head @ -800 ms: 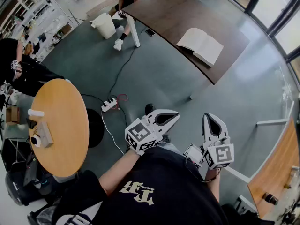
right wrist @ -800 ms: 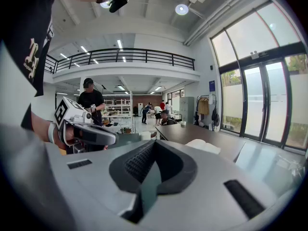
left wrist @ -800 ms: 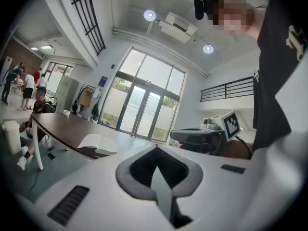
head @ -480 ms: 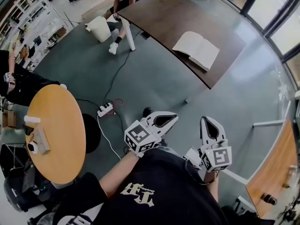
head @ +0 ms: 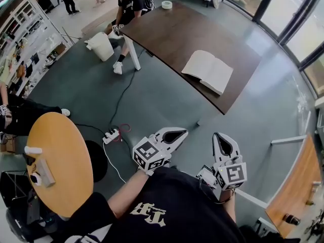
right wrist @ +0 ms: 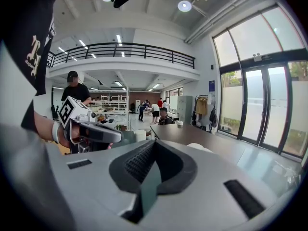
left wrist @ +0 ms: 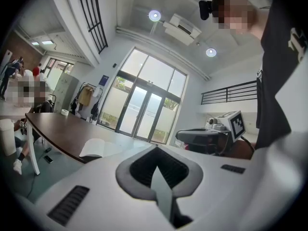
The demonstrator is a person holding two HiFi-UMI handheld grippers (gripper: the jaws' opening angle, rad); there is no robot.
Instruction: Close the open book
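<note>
An open book with white pages lies near the front edge of a long dark-brown table, well ahead of me. In the left gripper view the open book shows small at the left, on the dark-brown table. My left gripper and right gripper hang close to my body, far short of the table, both shut with nothing between the jaws. In the right gripper view the table stretches ahead, with a sliver of the book just over the jaws.
A round wooden table with small items stands at my left. A power strip and cable lie on the grey floor between me and the book's table. A person sits at the table's far end, beside a white bin. Another wooden desk is at right.
The view has advanced and tilted: the book and its table have slid down and left in the head view. Both grippers stay shut, side by side near my body.
</note>
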